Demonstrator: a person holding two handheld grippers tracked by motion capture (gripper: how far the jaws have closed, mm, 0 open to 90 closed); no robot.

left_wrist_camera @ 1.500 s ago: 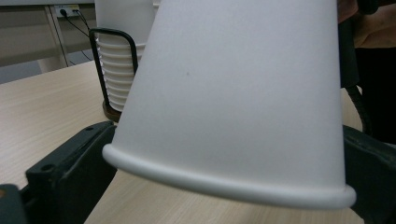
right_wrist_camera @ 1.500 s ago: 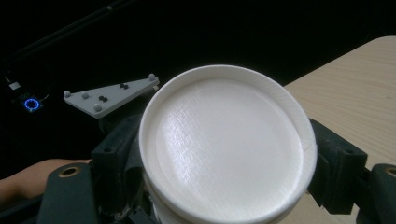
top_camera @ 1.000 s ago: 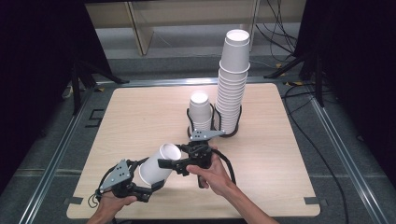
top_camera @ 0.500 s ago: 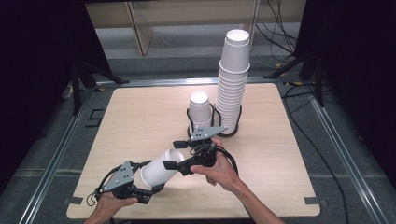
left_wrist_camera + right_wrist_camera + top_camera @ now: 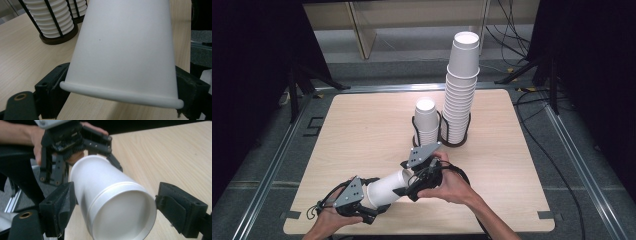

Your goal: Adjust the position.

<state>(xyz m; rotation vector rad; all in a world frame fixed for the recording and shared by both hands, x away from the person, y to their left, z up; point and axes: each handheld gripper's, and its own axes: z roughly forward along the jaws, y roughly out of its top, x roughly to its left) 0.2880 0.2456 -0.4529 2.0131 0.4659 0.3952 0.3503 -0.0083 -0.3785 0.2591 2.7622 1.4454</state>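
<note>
The white paper cup (image 5: 384, 189) lies tilted low over the table (image 5: 362, 130), at about 7 o'clock from the two black wire holders. The left gripper (image 5: 368, 206) has just been closing its jaws, and now they press on both sides of the cup near its rim. A second ago the cup sat higher, nearer the short cup stack (image 5: 427, 122). The right gripper (image 5: 406, 184) stands around the bottom end, with a gap at one jaw, so I cannot tell if it holds. The tall cup stack (image 5: 460, 90) has not moved.
</note>
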